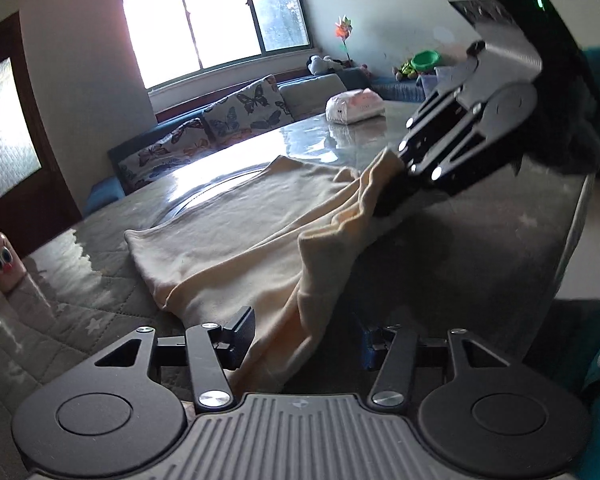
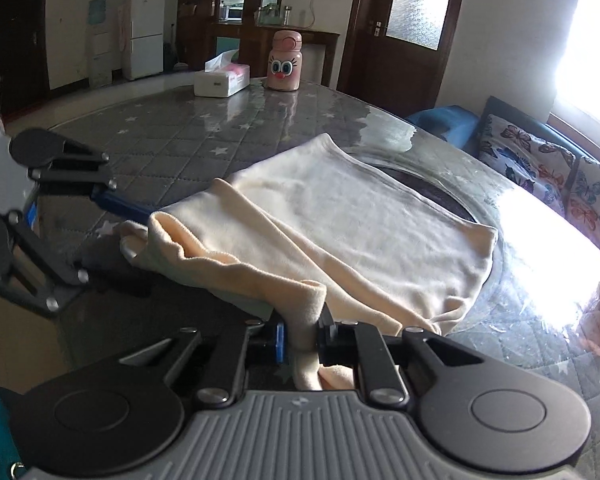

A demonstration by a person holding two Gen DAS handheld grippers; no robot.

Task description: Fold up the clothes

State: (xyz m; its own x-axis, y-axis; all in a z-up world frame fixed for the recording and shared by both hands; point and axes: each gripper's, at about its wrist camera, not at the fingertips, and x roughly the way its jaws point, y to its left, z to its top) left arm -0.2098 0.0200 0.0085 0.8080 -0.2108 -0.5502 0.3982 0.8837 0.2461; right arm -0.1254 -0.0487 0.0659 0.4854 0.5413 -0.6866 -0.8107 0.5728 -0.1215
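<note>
A cream garment (image 1: 236, 236) (image 2: 360, 216) lies partly flat on the grey quilted table (image 1: 440, 248) (image 2: 180, 140), its near edge lifted and bunched. In the right wrist view my right gripper (image 2: 302, 338) is shut on a fold of that edge. It also shows at upper right in the left wrist view, where this right gripper (image 1: 392, 188) holds the cloth raised. My left gripper (image 1: 302, 338) is open, its fingers wide apart with the cloth running between them unclamped. From the right wrist view the left gripper (image 2: 134, 232) sits at the garment's other near corner.
A tissue box (image 2: 222, 78) and a pink bottle (image 2: 286, 62) stand at the table's far side. A white packet (image 1: 356, 106) lies near the window end. A sofa with butterfly cushions (image 1: 240, 112) (image 2: 540, 168) runs along the table. A round inset (image 2: 440, 196) lies under the garment.
</note>
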